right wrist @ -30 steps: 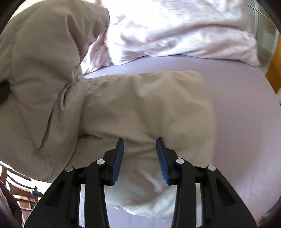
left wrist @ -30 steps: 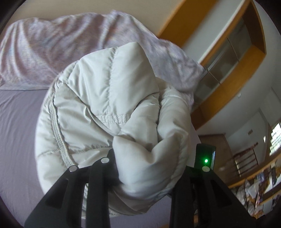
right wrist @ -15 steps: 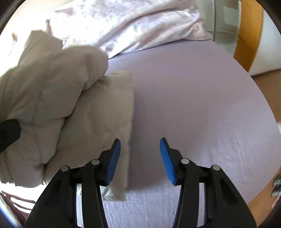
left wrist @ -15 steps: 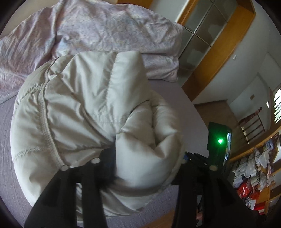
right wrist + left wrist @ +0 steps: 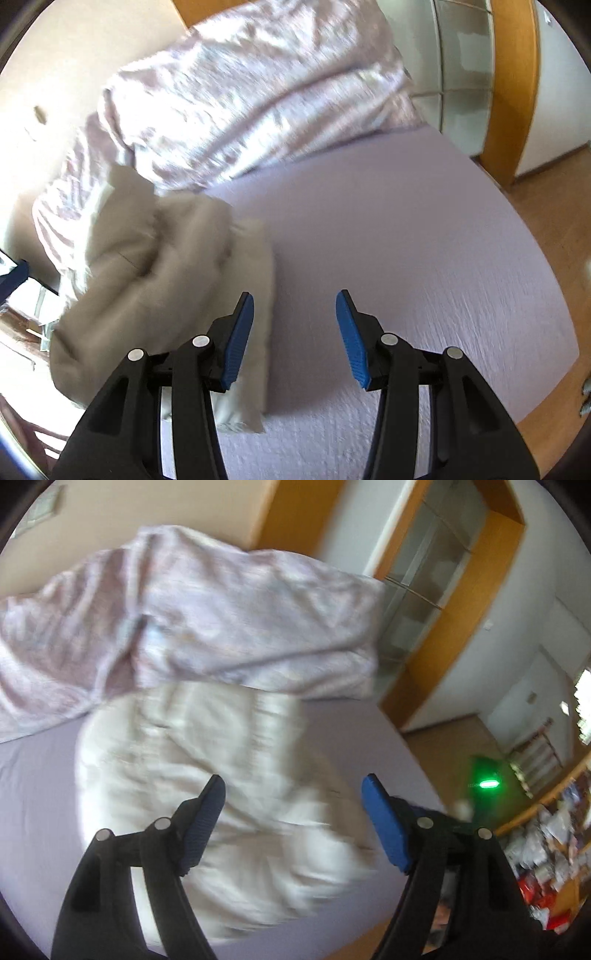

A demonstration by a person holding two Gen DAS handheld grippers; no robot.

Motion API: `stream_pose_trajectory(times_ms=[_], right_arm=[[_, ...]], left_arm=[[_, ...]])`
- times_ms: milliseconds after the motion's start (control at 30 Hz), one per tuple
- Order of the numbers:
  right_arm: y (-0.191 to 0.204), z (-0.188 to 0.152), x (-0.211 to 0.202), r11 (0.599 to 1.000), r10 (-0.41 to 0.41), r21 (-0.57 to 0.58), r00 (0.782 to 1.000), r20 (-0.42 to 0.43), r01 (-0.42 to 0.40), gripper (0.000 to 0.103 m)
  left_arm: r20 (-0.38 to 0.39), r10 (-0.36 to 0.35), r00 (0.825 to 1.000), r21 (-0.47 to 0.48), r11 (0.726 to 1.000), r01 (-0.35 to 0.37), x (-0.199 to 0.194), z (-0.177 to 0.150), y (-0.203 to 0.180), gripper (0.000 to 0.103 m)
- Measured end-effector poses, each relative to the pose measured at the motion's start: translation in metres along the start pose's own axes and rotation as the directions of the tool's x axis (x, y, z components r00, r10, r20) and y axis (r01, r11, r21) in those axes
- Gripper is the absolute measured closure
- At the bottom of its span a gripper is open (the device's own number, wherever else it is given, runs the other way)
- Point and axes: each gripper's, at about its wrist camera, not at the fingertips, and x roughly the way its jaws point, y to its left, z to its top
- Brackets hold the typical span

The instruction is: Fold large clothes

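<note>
A bed covered by a plain lilac sheet (image 5: 406,229) fills both views and serves as the landmark here. At its far end lies a crumpled pink-and-white duvet (image 5: 207,616), bunched against a beige wall. Beyond the bed's right side stands a glass door with an orange wooden frame (image 5: 454,602), then a wooden floor (image 5: 546,206) and, further right in the left wrist view, cluttered shelves (image 5: 546,853).

The task's thing, a pale cream quilted jacket (image 5: 207,786), lies in a rumpled heap on the left half of the bed, its far edge touching the duvet. It looks puffy and creased; both views blur it, so its seams and folds cannot be made out clearly.

The left gripper (image 5: 293,794) hangs above the jacket with its jaws opening wide; the blue pads press on nothing, the jacket lying loose beneath them. The right gripper (image 5: 295,310) hangs over the bed to the right of the jacket, jaws parted at a moderate gap with only bare sheet seen between them; its left finger overlaps the jacket's right edge in the view.

The bed's right half is bare sheet up to its curved edge, where the floor begins.
</note>
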Motion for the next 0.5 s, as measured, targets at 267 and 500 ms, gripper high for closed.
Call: stream_pose_trajectory(times_ms=[267,500], right_arm=[[0.053,0.036,-0.01,0.989,0.124,-0.088,0.992,0.025,-0.122,0.055],[0.089,0.041,-0.003,0.974,0.172,-0.147,0.985,-0.01,-0.172,0.055]], left_arm=[[-0.053,0.21,0.976,-0.149,0.965,-0.215,0.014,-0.004,0.102,0.027],[-0.118,0.195,0.974,-0.175,0.961,-0.214,0.046,-0.028,0.117,0.027]])
